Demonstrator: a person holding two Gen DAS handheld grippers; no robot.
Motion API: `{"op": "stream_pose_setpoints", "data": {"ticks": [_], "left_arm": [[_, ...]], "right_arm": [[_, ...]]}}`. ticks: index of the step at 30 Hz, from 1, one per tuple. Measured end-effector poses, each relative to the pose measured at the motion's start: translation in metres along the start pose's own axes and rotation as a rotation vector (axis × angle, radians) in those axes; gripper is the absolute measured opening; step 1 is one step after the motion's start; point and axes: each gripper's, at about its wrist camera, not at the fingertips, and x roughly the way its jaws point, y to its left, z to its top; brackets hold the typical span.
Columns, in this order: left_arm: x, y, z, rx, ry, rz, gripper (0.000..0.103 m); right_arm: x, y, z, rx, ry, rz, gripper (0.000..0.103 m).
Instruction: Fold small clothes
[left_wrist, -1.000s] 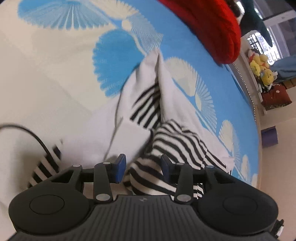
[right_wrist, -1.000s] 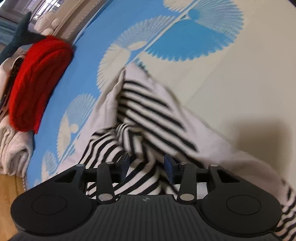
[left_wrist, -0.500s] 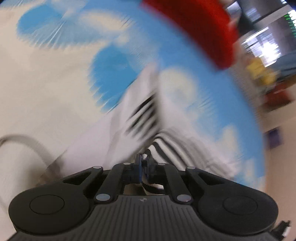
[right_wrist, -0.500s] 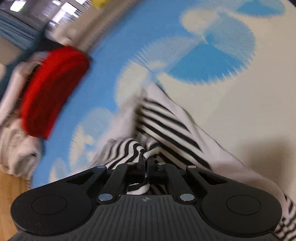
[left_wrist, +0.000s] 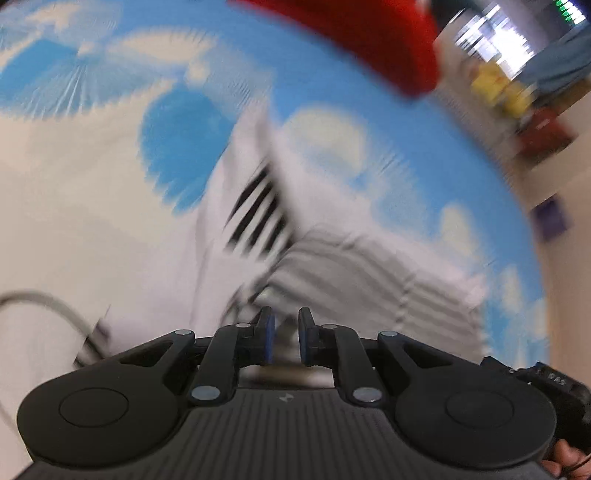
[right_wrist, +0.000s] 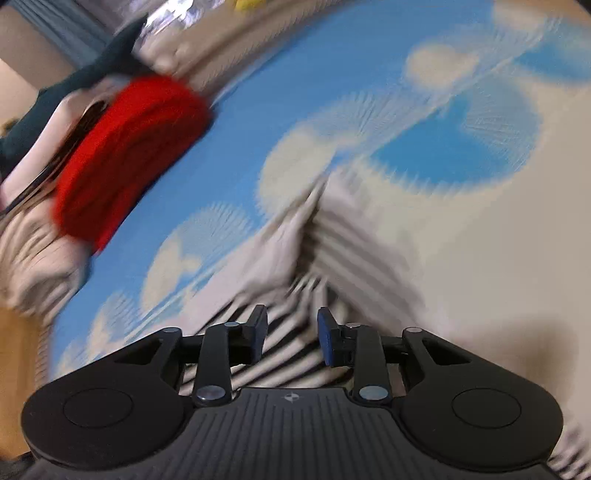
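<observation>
Both wrist views are heavily motion-blurred; findings are limited accordingly. The work surface is a bed cover (left_wrist: 369, 122) printed in blue with cream fan shapes, and it extends wide and bare to the left of the left wrist view and to the right of the right wrist view. Its far edge curves down the right side of the left view, with floor beyond. A red folded item (right_wrist: 122, 155) lies on the cover well apart from the work, near that far edge, with pale fabric (right_wrist: 33, 254) just beside it. The task item, a white garment with black stripes (left_wrist: 255, 210), lies bunched on the cover directly ahead of both tools, its white edge running to a point away from them; striped cloth fills the space under and in front of the fingers. A grey cable (left_wrist: 48, 302) arcs in at lower left of the left view. The left gripper (left_wrist: 283, 339) sits low over the garment, fingers parted by a narrow gap, nothing pinched. The right gripper (right_wrist: 290, 339) is likewise low over the stripes, fingers spread wider, released, with cloth visible between them but not clamped.
</observation>
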Motion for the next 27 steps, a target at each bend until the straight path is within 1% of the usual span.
{"op": "stream_pose_setpoints", "data": {"ticks": [1, 2, 3, 4, 5, 7, 8, 9, 10, 11, 12, 13, 14, 15, 16, 17, 18, 20, 23, 25, 27], "left_arm": [[0.008, 0.004, -0.002, -0.013, 0.029, 0.044, 0.012], [0.012, 0.010, -0.003, -0.035, 0.038, 0.061, 0.012], [0.012, 0.013, -0.003, -0.059, 0.035, 0.047, 0.012], [0.009, 0.013, -0.002, -0.065, 0.028, 0.038, 0.012], [0.002, 0.009, -0.001, -0.048, 0.006, 0.029, 0.012], [-0.008, 0.004, 0.000, -0.014, -0.033, 0.008, 0.013], [-0.011, 0.003, 0.000, -0.005, -0.042, -0.006, 0.014], [-0.010, 0.003, -0.002, -0.003, -0.038, -0.018, 0.015], [-0.007, 0.005, -0.004, -0.011, -0.021, -0.014, 0.016], [-0.001, 0.007, -0.007, -0.025, 0.007, 0.002, 0.016], [0.006, 0.012, -0.010, -0.040, 0.049, 0.027, 0.015], [0.008, 0.015, -0.012, -0.050, 0.067, 0.035, 0.015], [0.003, 0.017, -0.012, -0.063, 0.060, 0.032, 0.015], [-0.004, 0.016, -0.011, -0.070, 0.047, 0.043, 0.014], [-0.015, 0.012, -0.010, -0.051, 0.015, 0.054, 0.015], [-0.026, 0.009, -0.009, -0.024, -0.025, 0.047, 0.015], [-0.040, 0.005, -0.007, 0.003, -0.068, 0.031, 0.015], [-0.060, 0.003, -0.006, 0.019, -0.121, 0.001, 0.015], [-0.095, 0.002, -0.011, 0.066, -0.218, -0.045, 0.015], [-0.120, -0.001, -0.019, 0.101, -0.287, -0.059, 0.015], [-0.149, -0.003, -0.031, 0.158, -0.360, -0.047, 0.015]], "right_arm": [[0.012, -0.007, -0.004, 0.042, 0.076, 0.010, 0.036], [0.025, -0.015, -0.009, 0.086, 0.149, -0.028, 0.036], [0.033, -0.021, -0.011, 0.106, 0.185, -0.078, 0.036], [0.037, -0.026, -0.015, 0.117, 0.199, -0.126, 0.035], [0.037, -0.028, -0.015, 0.123, 0.195, -0.134, 0.036], [0.027, -0.023, -0.012, 0.109, 0.171, -0.111, 0.037], [0.019, -0.017, -0.010, 0.079, 0.144, -0.090, 0.039], [0.015, -0.012, -0.009, 0.046, 0.119, -0.078, 0.042], [0.012, -0.010, -0.008, 0.026, 0.106, -0.069, 0.048], [0.010, -0.015, -0.006, 0.053, 0.121, -0.053, 0.049], [0.014, -0.023, -0.007, 0.108, 0.154, -0.035, 0.049], [0.021, -0.032, -0.010, 0.175, 0.192, -0.031, 0.048], [0.026, -0.041, -0.012, 0.221, 0.219, -0.051, 0.048], [0.026, -0.047, -0.014, 0.233, 0.227, -0.088, 0.048], [0.024, -0.049, -0.014, 0.224, 0.215, -0.118, 0.048], [0.017, -0.047, -0.012, 0.204, 0.191, -0.132, 0.049], [0.010, -0.044, -0.009, 0.186, 0.164, -0.129, 0.049], [-0.010, -0.035, -0.003, 0.134, 0.095, -0.100, 0.049], [-0.040, -0.019, -0.001, 0.037, -0.006, -0.088, 0.049], [-0.062, -0.011, -0.003, -0.012, -0.051, -0.079, 0.049], [-0.086, -0.006, -0.006, -0.023, -0.081, -0.031, 0.049]]}}
